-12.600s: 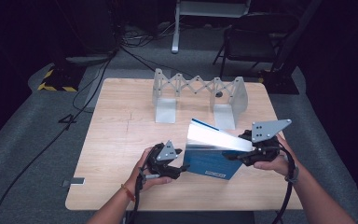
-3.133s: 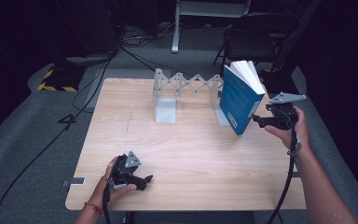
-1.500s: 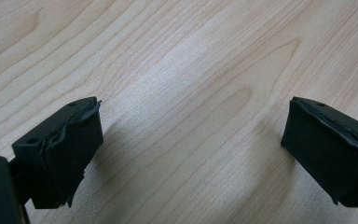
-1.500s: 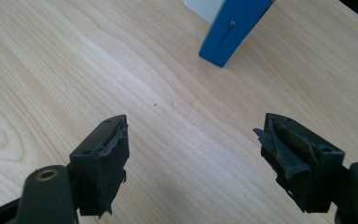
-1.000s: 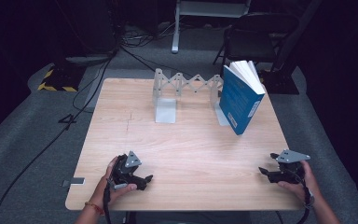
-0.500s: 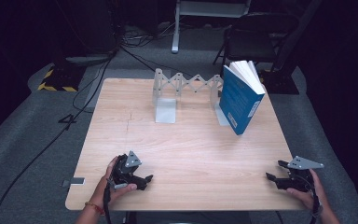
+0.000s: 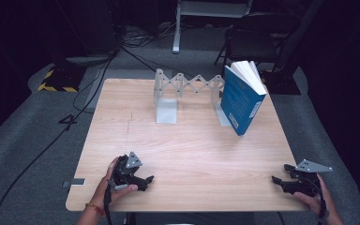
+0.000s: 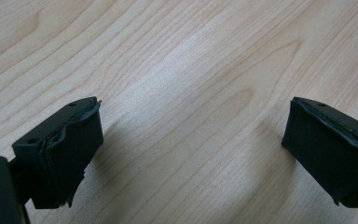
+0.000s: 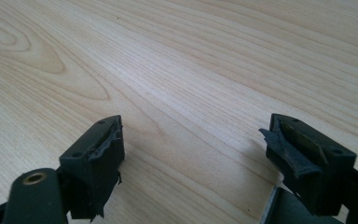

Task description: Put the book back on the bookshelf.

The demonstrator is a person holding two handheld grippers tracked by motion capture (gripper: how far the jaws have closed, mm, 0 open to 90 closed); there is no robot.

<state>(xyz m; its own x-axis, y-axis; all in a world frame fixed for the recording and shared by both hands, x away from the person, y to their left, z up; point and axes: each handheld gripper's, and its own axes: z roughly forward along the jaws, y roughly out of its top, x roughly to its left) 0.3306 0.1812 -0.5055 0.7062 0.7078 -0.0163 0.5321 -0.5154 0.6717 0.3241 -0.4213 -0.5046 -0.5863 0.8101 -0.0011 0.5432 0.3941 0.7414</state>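
Two grippers at the table's (image 7: 192, 154) near edge, both empty. Left gripper (image 7: 146, 180): jaws wide apart over bare wood. Right gripper (image 7: 279, 174): jaws just opened wide, nothing between them. Book (image 7: 242, 97): blue, upright, tilted, leaning in the folding rack (image 7: 187, 89) at the far side, well apart from both grippers.
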